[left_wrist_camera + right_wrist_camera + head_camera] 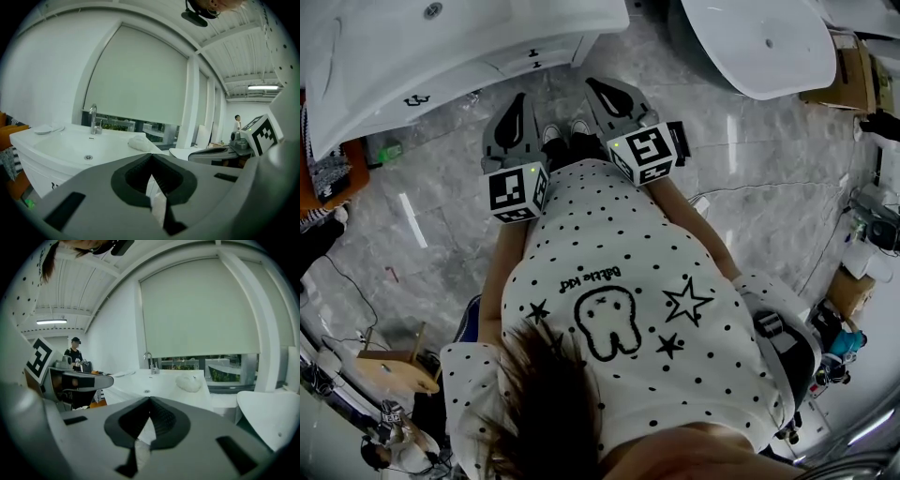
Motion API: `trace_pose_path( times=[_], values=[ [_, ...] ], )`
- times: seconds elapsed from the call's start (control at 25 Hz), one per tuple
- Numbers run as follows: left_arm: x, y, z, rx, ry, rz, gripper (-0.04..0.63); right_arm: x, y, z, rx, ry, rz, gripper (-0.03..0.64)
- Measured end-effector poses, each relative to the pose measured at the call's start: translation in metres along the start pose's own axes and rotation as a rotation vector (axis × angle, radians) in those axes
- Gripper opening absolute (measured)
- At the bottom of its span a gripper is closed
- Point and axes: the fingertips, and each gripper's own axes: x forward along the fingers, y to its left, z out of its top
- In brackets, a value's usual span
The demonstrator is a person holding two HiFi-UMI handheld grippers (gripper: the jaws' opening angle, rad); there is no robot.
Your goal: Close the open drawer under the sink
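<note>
From the head view, the white sink vanity (pixel 441 47) stands at the top left, its drawer fronts (pixel 520 61) carrying small dark handles; whether a drawer stands open I cannot tell. Both grippers hang side by side above the person's shoes, short of the vanity and touching nothing. The left gripper (pixel 519 97) (pixel 151 157) has its jaws together and empty. The right gripper (pixel 593 85) (pixel 150 400) looks shut too, with nothing in it. In the left gripper view the basin (pixel 79 145), faucet (pixel 93 119) and a white cloth (pixel 140 143) lie ahead.
A white bathtub (pixel 759 42) sits at the top right, cardboard boxes (pixel 848 75) beyond it. A wooden stool (pixel 394 370) and cables lie on the grey marble floor at the left. People stand far off (pixel 75 352) (pixel 237 123).
</note>
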Motion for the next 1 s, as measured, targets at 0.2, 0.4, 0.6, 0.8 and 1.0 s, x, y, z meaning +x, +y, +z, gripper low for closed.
trace_pose_path(
  times=[0.2,0.4,0.6,0.8,1.0],
  values=[
    [-0.003,-0.008,-0.002,0.011,0.004,-0.02,0.005,-0.004,0.004,-0.003,-0.005,0.005,0.01,0.014],
    [-0.004,-0.009,-0.003,0.011,-0.001,-0.018,0.005,-0.002,0.005,-0.006,-0.01,0.011,0.02,0.014],
    [-0.008,-0.01,0.0,0.002,-0.001,-0.006,0.005,-0.006,0.008,-0.003,-0.019,0.013,0.032,0.014],
    [-0.007,-0.008,-0.001,-0.007,-0.001,0.005,0.005,-0.004,0.006,-0.005,-0.015,0.018,0.035,0.014],
    [-0.003,-0.012,-0.002,-0.006,0.005,0.0,0.005,-0.006,0.001,-0.005,-0.009,0.018,0.034,0.014]
  ],
)
